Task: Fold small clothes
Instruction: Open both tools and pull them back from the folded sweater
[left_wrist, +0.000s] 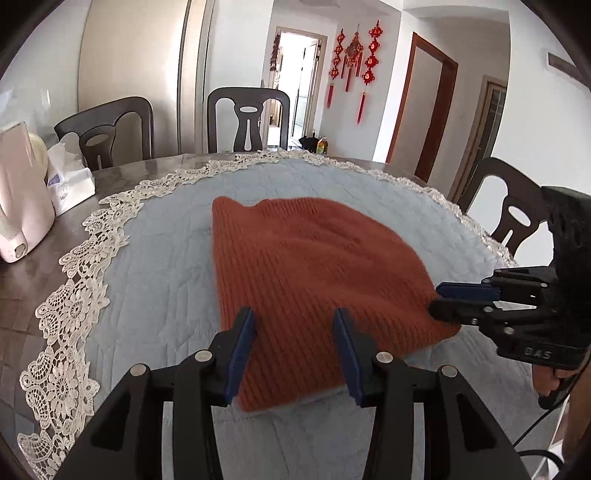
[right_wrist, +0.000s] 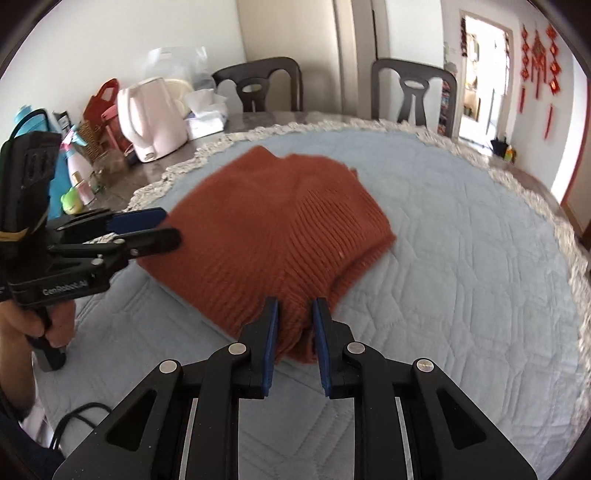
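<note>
A rust-orange ribbed knit garment (left_wrist: 303, 266) lies folded on the light blue quilted mat (left_wrist: 166, 266); it also shows in the right wrist view (right_wrist: 273, 229). My left gripper (left_wrist: 295, 317) is open, its fingers set on either side of the garment's near edge, which lies loose between them. My right gripper (right_wrist: 295, 306) is partly closed around the garment's near corner, with fabric between the fingers. In the left wrist view the right gripper (left_wrist: 439, 299) comes in from the right at the garment's edge. In the right wrist view the left gripper (right_wrist: 166, 225) is at the garment's left edge.
The mat has a lace border (left_wrist: 74, 302) and covers a dark table (left_wrist: 22, 280). A pink kettle (right_wrist: 151, 118), a tissue pack (right_wrist: 207, 110), bottles and small items (right_wrist: 77, 173) stand at the table's left. Dark chairs (left_wrist: 247, 118) stand around it.
</note>
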